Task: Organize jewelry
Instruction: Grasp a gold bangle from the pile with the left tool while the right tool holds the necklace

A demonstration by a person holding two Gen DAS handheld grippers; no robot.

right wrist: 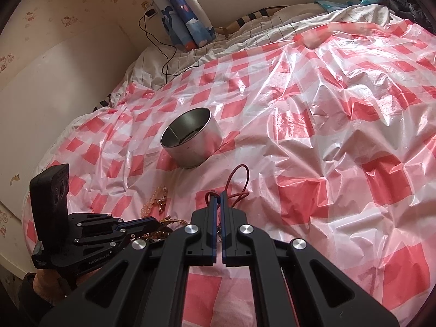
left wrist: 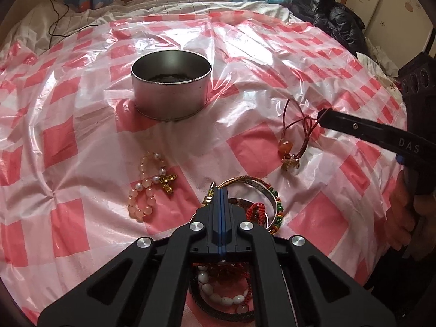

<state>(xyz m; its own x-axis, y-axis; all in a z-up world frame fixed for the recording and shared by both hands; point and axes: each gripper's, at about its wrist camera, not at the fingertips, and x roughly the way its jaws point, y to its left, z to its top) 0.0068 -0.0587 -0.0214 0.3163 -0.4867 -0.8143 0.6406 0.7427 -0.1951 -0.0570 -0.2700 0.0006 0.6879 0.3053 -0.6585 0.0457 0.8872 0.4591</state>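
My left gripper (left wrist: pixel 218 190) is shut, its tips pinching a gold braided bracelet (left wrist: pixel 239 179) on top of a pile of bangles and beaded bracelets (left wrist: pixel 272 204). In the right wrist view the left gripper (right wrist: pixel 154 222) reaches in from the left. My right gripper (right wrist: pixel 218 194) is shut on the red cord (right wrist: pixel 239 171) of a necklace. Its amber pendant (left wrist: pixel 283 145) lies on the sheet below the right gripper (left wrist: pixel 323 114). A pink bead bracelet (left wrist: pixel 144 190) lies to the left of the pile. A round metal tin (left wrist: pixel 171 92) stands open farther back, with something dark inside.
Everything lies on a crinkled red-and-white checked plastic sheet (left wrist: pixel 81 141) spread over a bed. A white bead bracelet (left wrist: pixel 218 294) shows under my left gripper's body. A black jacket (left wrist: pixel 335 19) lies at the far right, and a black cable (right wrist: pixel 163 62) and curtain (right wrist: pixel 185 13) at the head end.
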